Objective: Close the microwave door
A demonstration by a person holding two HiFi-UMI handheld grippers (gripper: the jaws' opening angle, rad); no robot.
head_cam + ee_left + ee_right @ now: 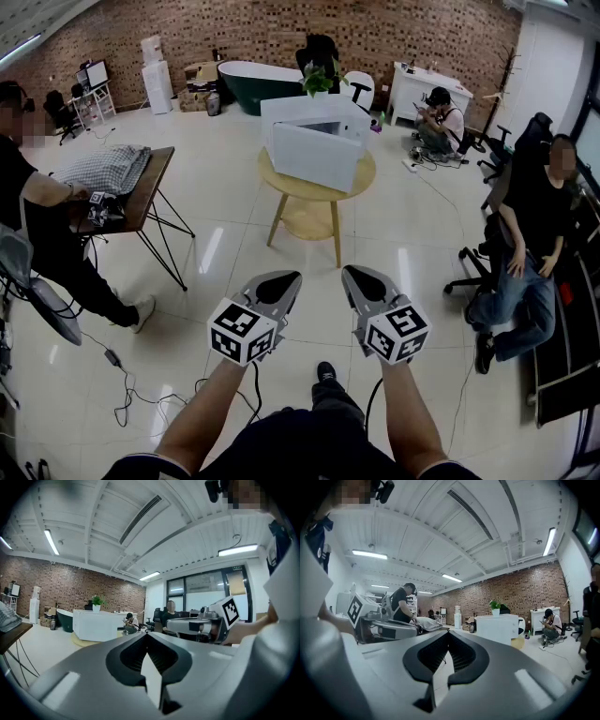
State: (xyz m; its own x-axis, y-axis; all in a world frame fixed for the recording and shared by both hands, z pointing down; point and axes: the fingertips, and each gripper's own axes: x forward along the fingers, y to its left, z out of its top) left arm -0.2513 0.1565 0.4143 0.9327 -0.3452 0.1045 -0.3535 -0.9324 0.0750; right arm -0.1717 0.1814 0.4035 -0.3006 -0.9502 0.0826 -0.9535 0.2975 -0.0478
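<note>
**While the door stood open, the job had not begun**

Though the grippers were up, nothing was happening yet. In the head view, the left gripper (284,278) and right gripper (353,274) hung side by side over the floor, well apart from the microwave (314,117). It sat on the round table (361,178) across the room, and its white door (314,157) looked swung out.

The left gripper view showed that gripper's jaws pressed together at the tips, with nothing between them. The microwave was a small white box far ahead.

The right gripper view told the same story: tips met, nothing held, microwave distant.

By my read, the whole task remained: the walk over, then the push on the door.
</note>
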